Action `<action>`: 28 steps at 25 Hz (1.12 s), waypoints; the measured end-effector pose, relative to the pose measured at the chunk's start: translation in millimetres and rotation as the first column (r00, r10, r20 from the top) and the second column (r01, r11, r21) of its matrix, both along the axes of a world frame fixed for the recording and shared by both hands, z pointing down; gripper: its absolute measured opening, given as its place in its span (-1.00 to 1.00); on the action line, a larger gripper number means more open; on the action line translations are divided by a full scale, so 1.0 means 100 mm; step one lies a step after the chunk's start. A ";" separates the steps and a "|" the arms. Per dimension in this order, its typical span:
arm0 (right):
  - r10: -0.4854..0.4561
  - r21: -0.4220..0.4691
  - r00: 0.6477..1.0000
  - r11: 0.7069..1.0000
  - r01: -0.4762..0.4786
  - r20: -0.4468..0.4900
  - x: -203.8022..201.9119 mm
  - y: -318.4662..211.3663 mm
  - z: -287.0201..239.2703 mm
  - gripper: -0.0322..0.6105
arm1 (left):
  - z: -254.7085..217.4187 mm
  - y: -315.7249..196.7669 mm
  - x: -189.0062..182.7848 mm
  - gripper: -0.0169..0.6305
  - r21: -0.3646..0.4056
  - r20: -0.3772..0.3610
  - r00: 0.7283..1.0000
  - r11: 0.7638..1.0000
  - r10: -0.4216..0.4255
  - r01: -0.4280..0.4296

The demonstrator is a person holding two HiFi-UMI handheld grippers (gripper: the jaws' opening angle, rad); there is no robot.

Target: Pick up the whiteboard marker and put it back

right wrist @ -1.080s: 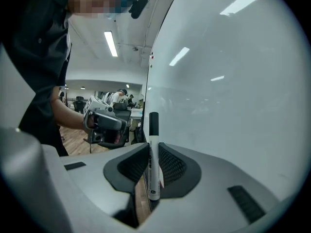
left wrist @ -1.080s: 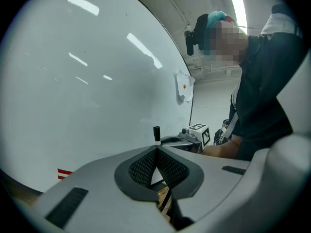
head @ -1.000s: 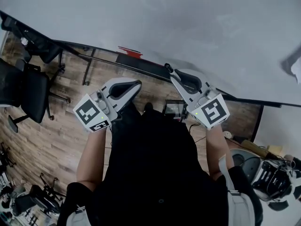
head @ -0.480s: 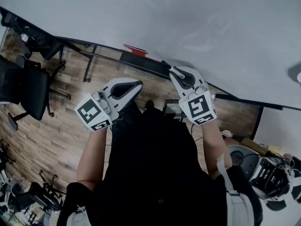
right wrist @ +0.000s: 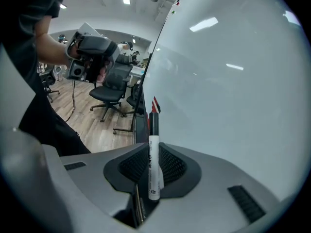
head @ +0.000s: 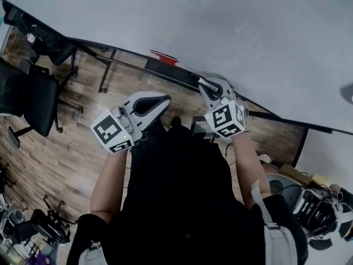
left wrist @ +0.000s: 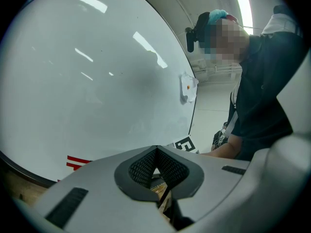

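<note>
Beside whiteboard (head: 220, 26), right tool (right wrist: 154, 154) clamps whiteboard marker (right wrist: 153, 178); left tool (left wrist: 156, 160) closed, empty.

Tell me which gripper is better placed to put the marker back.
Right: the right gripper is shut on the whiteboard marker beside the whiteboard; the left gripper is shut, holding nothing.

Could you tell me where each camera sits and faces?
Head view: on the person's head, facing steeply down at whiteboard and floor; torso, forearms, left tool, right tool show.
Left gripper view: on the left tool, facing the whiteboard; torso shows.
Right gripper view: on the right tool, along the whiteboard, whiteboard marker clamped; left arm shows.
Shared: all show the whiteboard.
</note>
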State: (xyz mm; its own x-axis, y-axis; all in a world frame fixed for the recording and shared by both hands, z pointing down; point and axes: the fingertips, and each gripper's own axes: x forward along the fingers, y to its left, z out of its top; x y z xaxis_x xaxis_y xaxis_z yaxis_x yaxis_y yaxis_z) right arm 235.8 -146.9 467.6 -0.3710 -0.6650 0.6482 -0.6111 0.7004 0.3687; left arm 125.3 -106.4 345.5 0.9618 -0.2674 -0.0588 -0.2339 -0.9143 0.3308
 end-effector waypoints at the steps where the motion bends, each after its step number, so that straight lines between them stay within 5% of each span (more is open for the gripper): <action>1: 0.002 -0.011 1.000 1.000 -0.002 -0.003 0.01 -0.01 0.07 -0.68 | 0.02 0.00 0.00 -0.91 -0.003 0.002 1.000 1.000 0.000 0.000; 18: -0.046 -0.134 0.992 0.991 0.030 -0.118 -0.04 -0.28 0.90 -0.68 | 0.23 -0.14 0.06 -0.91 -0.015 0.038 0.999 1.000 0.010 -0.009; 28: -0.033 -0.176 0.996 0.984 0.018 -0.083 0.02 -0.31 1.19 -0.68 | 0.24 -0.20 0.16 -0.91 -0.015 0.031 0.999 1.000 0.012 -0.011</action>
State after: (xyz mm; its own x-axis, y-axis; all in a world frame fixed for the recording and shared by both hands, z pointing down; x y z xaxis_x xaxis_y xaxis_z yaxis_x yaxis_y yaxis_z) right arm 238.0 -177.9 586.5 -0.3253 -0.5293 0.7836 -0.5637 0.7739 0.2887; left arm 141.8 -126.4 369.7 0.9662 -0.2568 -0.0249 -0.2337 -0.9121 0.3369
